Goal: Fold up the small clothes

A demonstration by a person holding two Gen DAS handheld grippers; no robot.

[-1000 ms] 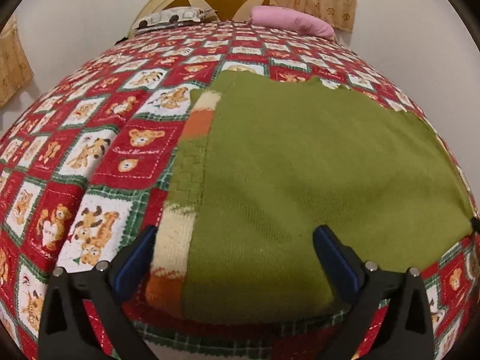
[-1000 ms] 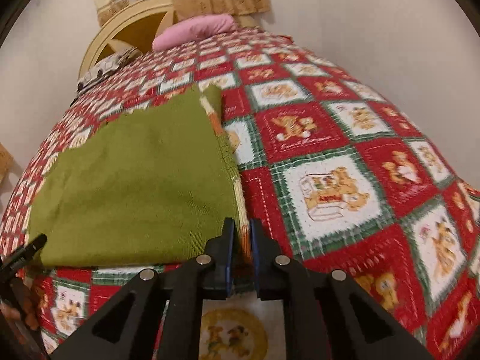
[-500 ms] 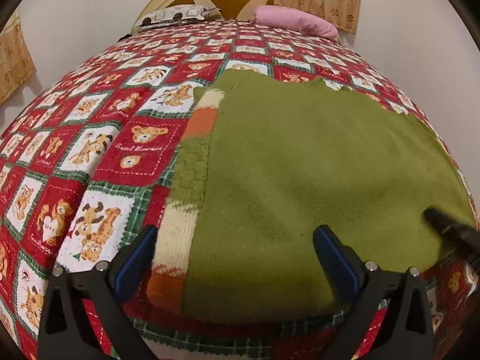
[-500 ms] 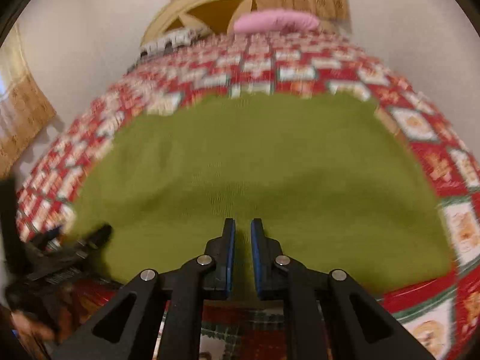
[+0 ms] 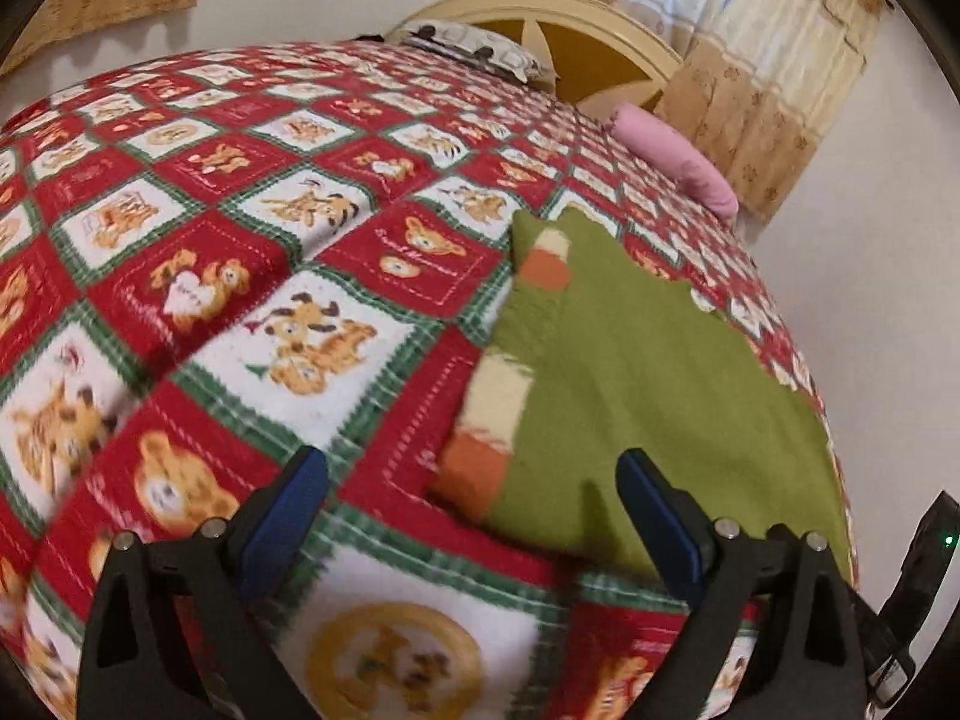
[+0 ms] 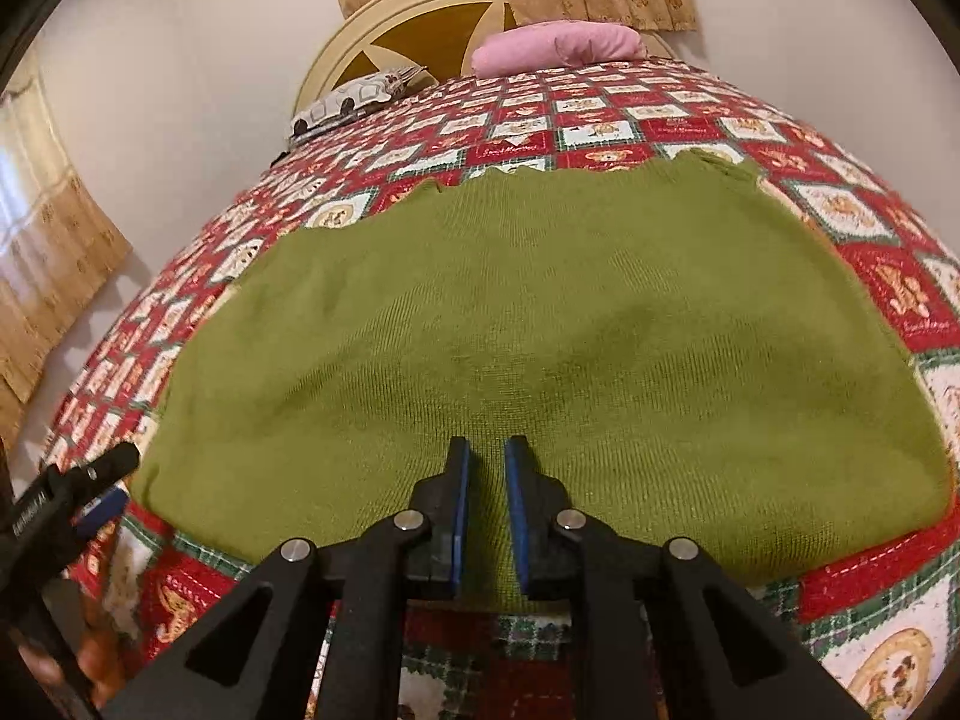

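A: What does your left wrist view show?

B: My left claw [image 5: 471, 516] is released, jaws spread wide and holding nothing. It hangs over the quilt [image 5: 240, 276] at the near edge of the bed. The sweater [image 5: 648, 396] lies flat from about 1 to 4 o'clock, its striped cuff edge [image 5: 498, 402] toward 12 o'clock of my claw. My right-hand finger [image 5: 660, 516] overlaps the green knit; the other is over bare quilt. I judge I'm straddling the near left corner so I can pinch it for a fold. At 4 o'clock a dark piece of my other tool [image 5: 924, 558] shows.

A: And the right wrist view?

B: My right claw [image 6: 483, 510] is nearly clenched, a narrow gap between the pads, and I see no cloth caught in it. It sits over the near hem at 6 o'clock, about the middle of the sweater [image 6: 540, 348], which spreads flat across most of the view. I think it is centred there to mark or press a fold line, though I can't tell whether it touches the knit. My left claw [image 6: 90, 492] pokes in at 8 o'clock by the sweater's corner.

A: Anything else?

B: A pink pillow [image 6: 558, 45] and a headboard [image 6: 420, 30] at 12 o'clock, well apart from the work.
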